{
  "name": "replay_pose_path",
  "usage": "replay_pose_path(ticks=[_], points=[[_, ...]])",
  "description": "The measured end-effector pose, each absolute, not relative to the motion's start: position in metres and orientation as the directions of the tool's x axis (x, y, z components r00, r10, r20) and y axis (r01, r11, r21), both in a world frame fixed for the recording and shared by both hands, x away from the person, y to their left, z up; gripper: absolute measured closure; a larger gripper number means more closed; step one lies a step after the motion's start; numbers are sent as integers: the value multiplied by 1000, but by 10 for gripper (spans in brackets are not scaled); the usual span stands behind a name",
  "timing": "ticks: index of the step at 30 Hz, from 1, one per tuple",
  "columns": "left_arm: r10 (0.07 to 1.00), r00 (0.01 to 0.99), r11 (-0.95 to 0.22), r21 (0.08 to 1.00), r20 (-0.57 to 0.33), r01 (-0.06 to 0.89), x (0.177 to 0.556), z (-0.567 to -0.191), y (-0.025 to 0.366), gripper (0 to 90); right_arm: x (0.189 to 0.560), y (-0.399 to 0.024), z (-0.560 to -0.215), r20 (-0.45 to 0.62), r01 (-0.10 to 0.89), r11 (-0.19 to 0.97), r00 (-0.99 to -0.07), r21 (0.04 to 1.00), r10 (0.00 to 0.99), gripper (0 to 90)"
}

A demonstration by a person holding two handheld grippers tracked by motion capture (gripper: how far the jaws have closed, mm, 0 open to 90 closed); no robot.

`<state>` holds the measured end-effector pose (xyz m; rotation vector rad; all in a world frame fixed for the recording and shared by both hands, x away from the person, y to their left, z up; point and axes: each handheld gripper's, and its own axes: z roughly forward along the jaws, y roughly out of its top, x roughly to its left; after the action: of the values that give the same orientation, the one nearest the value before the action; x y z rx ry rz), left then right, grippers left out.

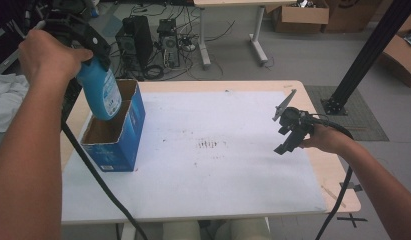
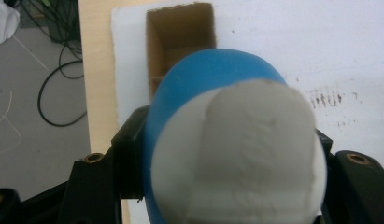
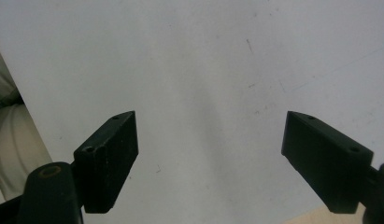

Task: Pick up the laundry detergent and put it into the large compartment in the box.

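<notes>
A blue bottle with a white cap hangs tilted, its lower end dipping into the open top of a blue cardboard box. My left gripper is shut on the bottle's upper part, high at the table's left. In the left gripper view the black fingers press the bottle from both sides, and the box's brown inside lies beyond it. My right gripper hovers over the right side of the white sheet. Its jaws stand wide apart, with nothing between them.
The box stands near the left edge of the wooden table. Two computer towers with cables sit on the floor behind it. A black post rises at the back right, cardboard boxes lie beyond, and a white cloth lies at far left.
</notes>
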<state>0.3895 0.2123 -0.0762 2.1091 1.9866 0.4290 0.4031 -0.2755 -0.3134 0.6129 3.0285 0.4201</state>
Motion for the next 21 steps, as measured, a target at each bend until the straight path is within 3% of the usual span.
replay_pose_path(ticks=[21], points=[[997,9,-36,352,78,935,396,-138,236,377,404,-275,-316,31,386,883,-919,266,393,187]])
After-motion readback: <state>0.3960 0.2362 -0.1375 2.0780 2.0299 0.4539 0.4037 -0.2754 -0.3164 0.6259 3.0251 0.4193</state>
